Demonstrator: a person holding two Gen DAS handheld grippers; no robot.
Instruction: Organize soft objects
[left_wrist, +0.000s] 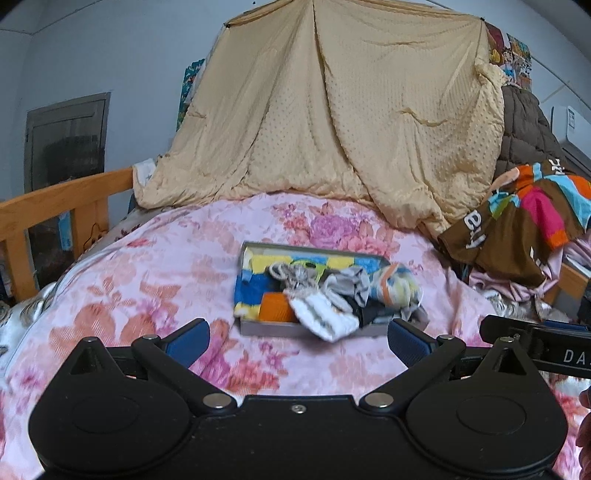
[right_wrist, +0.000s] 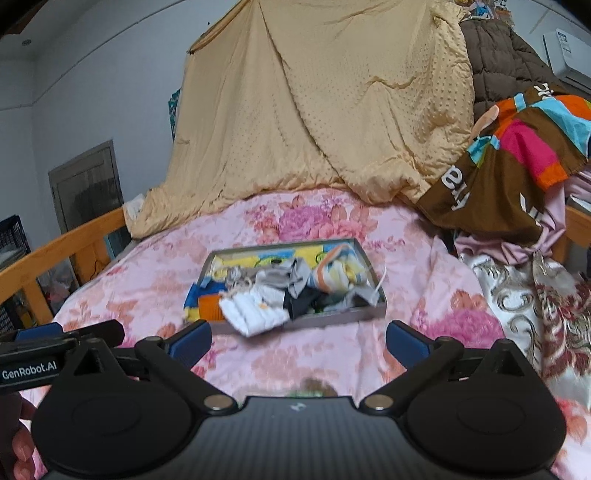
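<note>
A shallow grey tray (left_wrist: 273, 329) (right_wrist: 369, 264) lies on the pink floral bedspread (left_wrist: 147, 280) (right_wrist: 155, 280), heaped with soft items. A white striped sock (left_wrist: 325, 321) (right_wrist: 255, 314) hangs over its near edge. An orange piece (left_wrist: 275, 308) (right_wrist: 209, 308), grey socks (left_wrist: 347, 286) (right_wrist: 291, 275) and a pale striped bundle (left_wrist: 395, 286) (right_wrist: 336, 273) lie on a yellow and blue cloth (left_wrist: 255, 284). My left gripper (left_wrist: 299, 341) is open just short of the tray, nothing between its blue pads. Equally open and empty, my right gripper (right_wrist: 299, 341) sits beside it.
A beige quilt (left_wrist: 332, 122) (right_wrist: 314, 103) hangs behind the bed. A brown multicoloured cloth (left_wrist: 524, 221) (right_wrist: 517, 155) and patterned bedding (right_wrist: 535, 295) pile up at the right. A wooden bed rail (left_wrist: 55, 206) (right_wrist: 55, 251) runs along the left.
</note>
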